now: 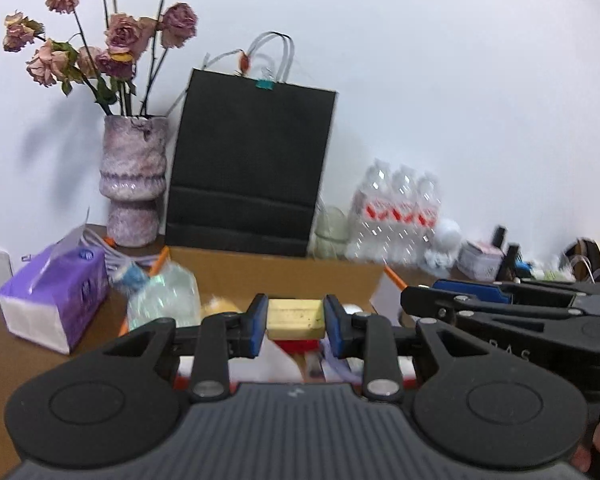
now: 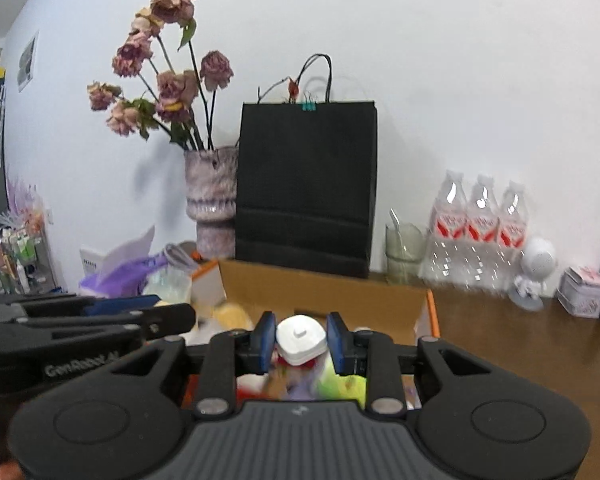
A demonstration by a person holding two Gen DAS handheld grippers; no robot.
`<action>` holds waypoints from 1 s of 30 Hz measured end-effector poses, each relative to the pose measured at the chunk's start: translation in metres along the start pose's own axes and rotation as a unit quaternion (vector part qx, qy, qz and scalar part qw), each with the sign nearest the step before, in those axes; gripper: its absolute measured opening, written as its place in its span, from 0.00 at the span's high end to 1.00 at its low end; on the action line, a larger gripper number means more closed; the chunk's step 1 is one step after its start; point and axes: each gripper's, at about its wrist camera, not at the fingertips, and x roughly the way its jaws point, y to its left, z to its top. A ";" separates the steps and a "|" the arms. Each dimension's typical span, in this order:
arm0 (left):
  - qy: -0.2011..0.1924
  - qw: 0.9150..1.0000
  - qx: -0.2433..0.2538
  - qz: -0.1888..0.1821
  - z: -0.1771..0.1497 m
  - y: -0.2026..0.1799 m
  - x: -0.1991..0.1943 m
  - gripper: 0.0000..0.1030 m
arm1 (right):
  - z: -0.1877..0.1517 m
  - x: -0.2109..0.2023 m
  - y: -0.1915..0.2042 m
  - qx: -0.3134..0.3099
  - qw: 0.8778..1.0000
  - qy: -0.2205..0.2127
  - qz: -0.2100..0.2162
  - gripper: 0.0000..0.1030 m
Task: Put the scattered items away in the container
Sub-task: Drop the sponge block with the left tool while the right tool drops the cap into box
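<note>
So at this point I had something pinched in each hand. The left gripper (image 1: 296,322) had its blue pads pressed on both sides of a pale yellow block (image 1: 295,319), which looked like a sponge or a bar of soap, hard to say through the blur. The right gripper (image 2: 299,340) was clamped on a white cap (image 2: 301,339) that sat on top of something with red and green under it; I couldn't make out what that lower part was. Both were held up above the open cardboard box (image 1: 284,274), side by side, and I could see each gripper poking into the other's camera view.

The box itself sat on the brown table (image 2: 512,344), right in front of a black paper bag (image 1: 252,168) leaning on the wall. There was already some colourful stuff down inside it, too smeared to name. A purple tissue box (image 1: 56,296) was off to the left of the box, with a mottled vase (image 1: 134,184) of dried roses behind it. Over on the right stood a pack of water bottles (image 2: 480,232) and a little white figurine (image 2: 534,276).
</note>
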 end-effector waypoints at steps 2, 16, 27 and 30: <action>-0.001 1.000 -0.011 0.006 0.006 0.006 0.011 0.70 | 0.008 0.013 0.003 0.004 1.000 -0.003 0.000 0.74; 0.040 0.998 -0.022 0.034 -0.012 0.038 0.067 0.70 | -0.020 0.082 -0.009 0.027 0.998 0.064 -0.013 0.74; -0.012 0.998 0.000 0.067 -0.006 0.031 0.049 0.00 | -0.017 0.077 -0.017 0.042 0.997 0.053 -0.034 0.08; -0.015 0.998 0.009 0.068 -0.003 0.029 0.045 0.00 | -0.014 0.074 -0.018 0.041 0.997 0.056 -0.033 0.00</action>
